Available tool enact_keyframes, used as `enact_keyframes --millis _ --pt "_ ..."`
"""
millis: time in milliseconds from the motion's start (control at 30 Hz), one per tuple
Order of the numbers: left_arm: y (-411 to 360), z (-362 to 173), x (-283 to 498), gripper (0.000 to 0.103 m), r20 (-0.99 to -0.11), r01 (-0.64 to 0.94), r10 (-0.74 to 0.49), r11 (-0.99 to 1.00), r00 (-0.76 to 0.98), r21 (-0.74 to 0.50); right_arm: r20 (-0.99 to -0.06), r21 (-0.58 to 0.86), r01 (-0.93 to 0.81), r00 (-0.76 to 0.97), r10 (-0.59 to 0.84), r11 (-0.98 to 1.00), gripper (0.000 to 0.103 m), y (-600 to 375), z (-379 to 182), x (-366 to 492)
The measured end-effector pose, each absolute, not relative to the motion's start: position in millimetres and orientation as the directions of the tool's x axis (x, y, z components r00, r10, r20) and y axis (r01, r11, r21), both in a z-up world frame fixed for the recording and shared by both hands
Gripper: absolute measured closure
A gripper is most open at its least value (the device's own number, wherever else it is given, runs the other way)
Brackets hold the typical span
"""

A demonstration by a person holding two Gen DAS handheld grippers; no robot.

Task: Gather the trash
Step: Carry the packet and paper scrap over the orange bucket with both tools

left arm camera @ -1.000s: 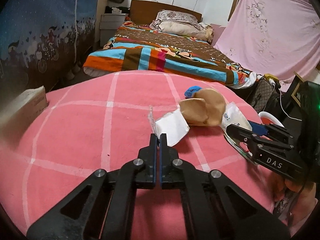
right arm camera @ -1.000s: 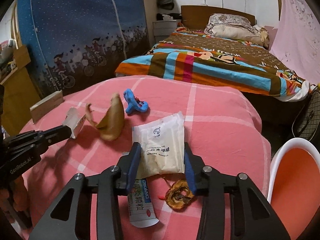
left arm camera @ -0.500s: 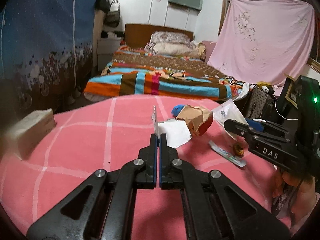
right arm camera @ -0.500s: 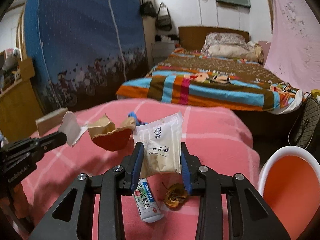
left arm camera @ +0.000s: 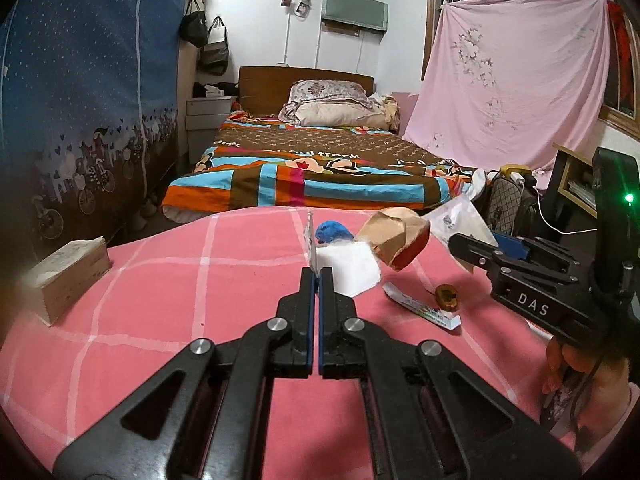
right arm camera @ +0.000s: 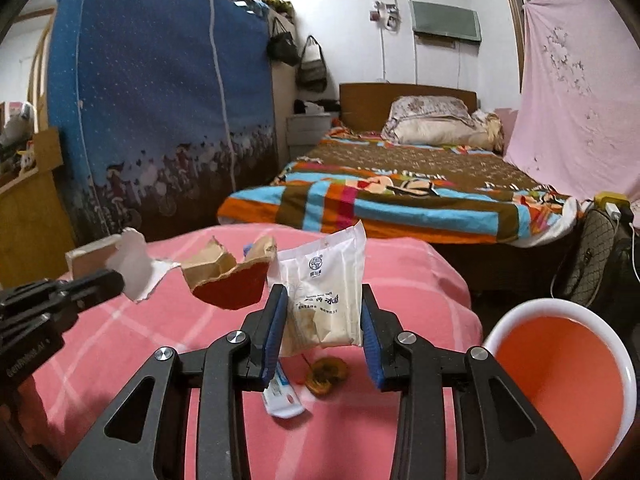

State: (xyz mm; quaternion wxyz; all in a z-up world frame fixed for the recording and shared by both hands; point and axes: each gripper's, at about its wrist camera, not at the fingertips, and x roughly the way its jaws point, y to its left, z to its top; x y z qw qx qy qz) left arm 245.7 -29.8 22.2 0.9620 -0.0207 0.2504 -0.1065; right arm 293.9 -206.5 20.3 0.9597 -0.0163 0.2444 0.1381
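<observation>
While both pieces are hanging clear of the pink blanket (right arm camera: pixel 420 276), the right gripper (right arm camera: pixel 324 320) is pinching a white packet (right arm camera: pixel 324 300) at frame centre, probably bound for the orange bin (right arm camera: pixel 560 384) at lower right. Pressed together, the left gripper (left arm camera: pixel 319 280) is clamping a white paper scrap (left arm camera: pixel 348 270) with torn brown paper (left arm camera: pixel 396 240) dangling from it. Only the right view is showing the bin; both are catching the flat wrapper (right arm camera: pixel 280 396) and dried peel (right arm camera: pixel 326 372) lying uncollected.
</observation>
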Motion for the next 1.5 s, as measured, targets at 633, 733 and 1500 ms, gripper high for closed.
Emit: enact_keyframes --millis 633,733,1500 --pt "-83 39 226 0.103 -0.422 0.292 -0.289 0.955 0.859 -0.060 -0.483 -0.029 -0.205 0.860 0.166 0.978 0.070 -245 19 270" --pt "-91 35 226 0.103 -0.435 0.309 -0.302 0.949 0.848 -0.058 -0.515 -0.023 -0.198 0.842 0.159 0.980 0.070 -255 13 269" --pt "-170 49 222 0.103 -0.351 0.449 -0.439 0.892 0.827 -0.057 -0.263 0.119 0.017 0.965 0.015 0.993 0.070 -351 42 220"
